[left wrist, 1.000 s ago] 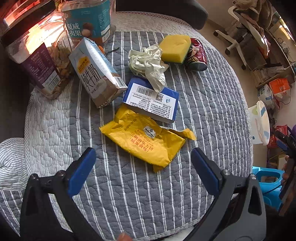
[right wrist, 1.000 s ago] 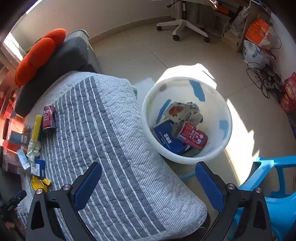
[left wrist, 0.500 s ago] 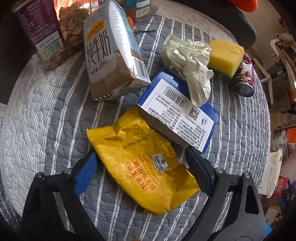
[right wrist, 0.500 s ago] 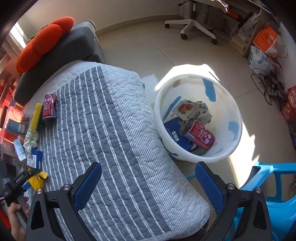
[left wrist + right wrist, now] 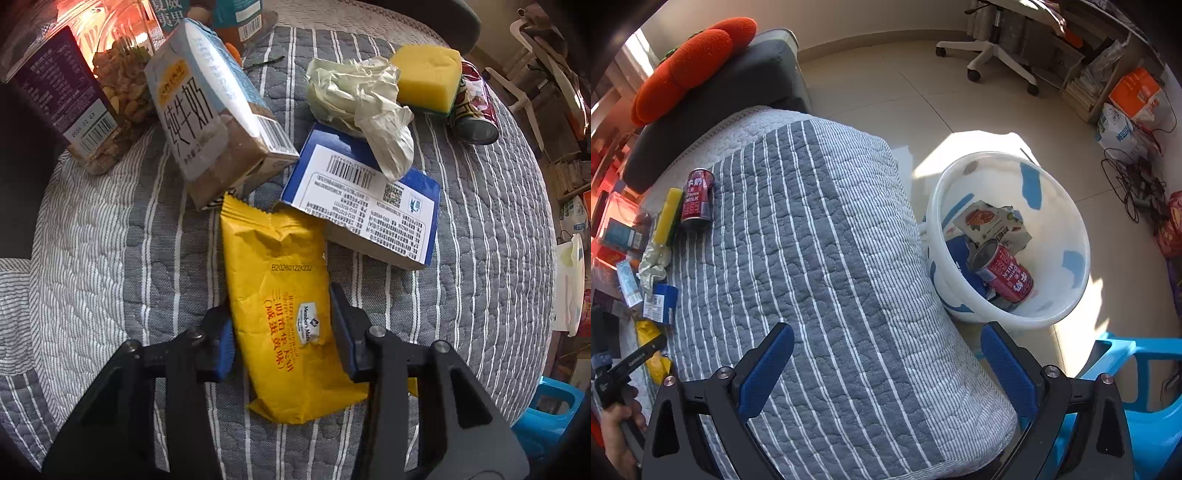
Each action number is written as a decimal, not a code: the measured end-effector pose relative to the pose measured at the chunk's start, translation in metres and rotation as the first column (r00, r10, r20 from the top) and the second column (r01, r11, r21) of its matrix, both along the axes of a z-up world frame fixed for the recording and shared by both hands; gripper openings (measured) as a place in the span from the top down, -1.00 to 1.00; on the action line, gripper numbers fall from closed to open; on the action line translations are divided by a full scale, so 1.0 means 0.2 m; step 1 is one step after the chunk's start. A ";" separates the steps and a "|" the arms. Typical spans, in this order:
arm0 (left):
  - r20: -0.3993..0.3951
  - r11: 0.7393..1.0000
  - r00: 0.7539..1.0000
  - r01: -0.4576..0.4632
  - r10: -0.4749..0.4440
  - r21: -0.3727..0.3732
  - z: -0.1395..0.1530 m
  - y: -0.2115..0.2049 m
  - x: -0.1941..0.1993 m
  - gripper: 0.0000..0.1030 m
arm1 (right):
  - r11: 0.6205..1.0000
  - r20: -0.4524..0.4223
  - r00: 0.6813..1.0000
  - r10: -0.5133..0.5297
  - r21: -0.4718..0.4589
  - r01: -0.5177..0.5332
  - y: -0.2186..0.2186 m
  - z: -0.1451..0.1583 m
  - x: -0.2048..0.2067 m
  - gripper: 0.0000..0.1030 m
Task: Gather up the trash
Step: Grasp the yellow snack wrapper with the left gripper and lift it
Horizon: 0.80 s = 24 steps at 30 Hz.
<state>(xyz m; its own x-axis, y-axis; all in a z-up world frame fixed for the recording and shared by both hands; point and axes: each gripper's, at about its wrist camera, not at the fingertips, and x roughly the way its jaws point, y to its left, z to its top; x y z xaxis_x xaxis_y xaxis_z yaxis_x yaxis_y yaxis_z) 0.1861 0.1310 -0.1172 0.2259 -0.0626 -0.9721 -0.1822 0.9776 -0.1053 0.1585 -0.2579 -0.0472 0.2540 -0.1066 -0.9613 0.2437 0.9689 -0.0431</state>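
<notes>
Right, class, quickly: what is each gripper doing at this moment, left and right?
Left gripper: jaws just closing, now pressed on the yellow snack wrapper.
Right gripper: jaws wide open, holding nothing, above the striped quilt.

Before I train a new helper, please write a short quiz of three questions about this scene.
1. True or false: the left hand-held gripper has its pads on both sides of the yellow wrapper.
2. What lies in the white bin on the floor? A) a red can B) a yellow sponge C) nothing
3. Fill in: the crumpled paper lies partly on the blue ____.

Key: 1 true, its jaws have just been closing on the wrapper. 2 A. 3 box.
</notes>
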 end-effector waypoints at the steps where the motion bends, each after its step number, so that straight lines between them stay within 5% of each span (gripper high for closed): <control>1: -0.001 1.000 1.000 0.008 -0.008 -0.017 0.01 0.03 -0.01 0.65 | 1.000 0.000 1.000 0.006 0.001 -0.006 0.02 0.00 0.00 -0.98; 3: -0.005 0.998 1.000 0.020 -0.021 -0.059 0.02 0.08 -0.03 0.84 | 1.000 0.002 1.000 0.018 0.003 -0.018 0.06 0.00 0.01 -0.98; 15: 0.157 0.996 0.985 0.079 -0.071 -0.048 0.43 0.34 -0.18 0.85 | 0.986 -0.001 0.986 0.165 0.035 -0.165 0.54 -0.08 0.11 -0.98; 20: 0.205 0.993 0.972 0.105 -0.113 0.050 0.45 0.37 -0.16 0.85 | 0.946 -0.001 0.948 0.319 0.060 -0.319 0.87 -0.16 0.18 -0.98; 24: 0.162 0.995 0.981 0.100 -0.103 0.022 0.36 0.41 -0.13 0.85 | 0.888 -0.012 0.890 0.456 0.068 -0.455 1.13 -0.26 0.25 -0.98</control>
